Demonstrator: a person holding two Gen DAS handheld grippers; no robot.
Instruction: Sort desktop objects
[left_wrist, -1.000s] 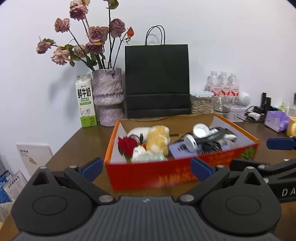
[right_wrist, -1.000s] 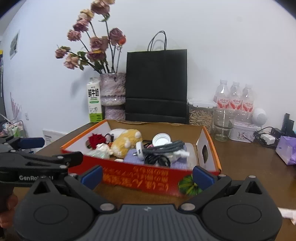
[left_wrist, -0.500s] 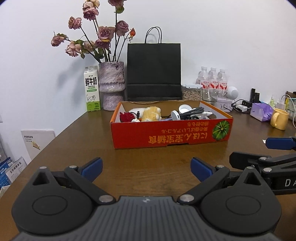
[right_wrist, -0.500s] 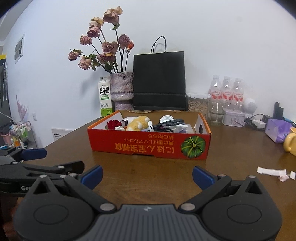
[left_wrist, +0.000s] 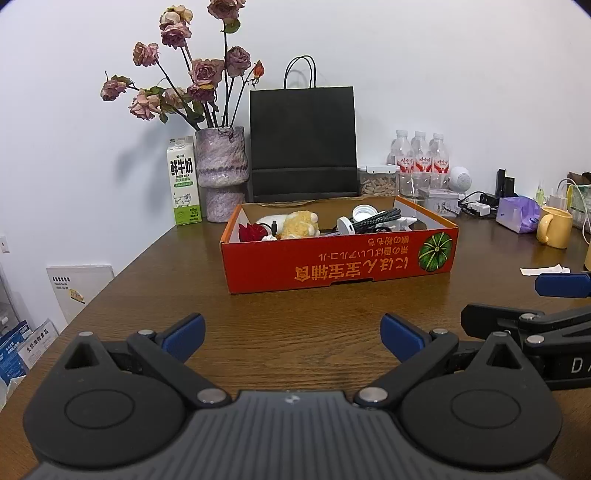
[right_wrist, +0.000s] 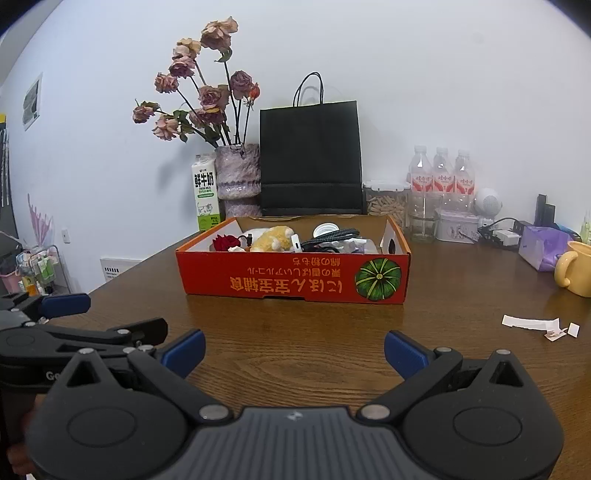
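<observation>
The red box's (left_wrist: 338, 260) front wall hides the lower parts of the plush toy (left_wrist: 300, 226), the red flower (left_wrist: 252, 232) and the cable bundle (right_wrist: 334, 236). At the tabletop's right edge, the yellow mug (right_wrist: 576, 271) is cut by the frame. The print on the paper scraps (right_wrist: 535, 324) is too small to read.

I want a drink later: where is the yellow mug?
In both views the yellow mug stands on the table's far right, beside the purple tissue pack, right of the red box.
</observation>
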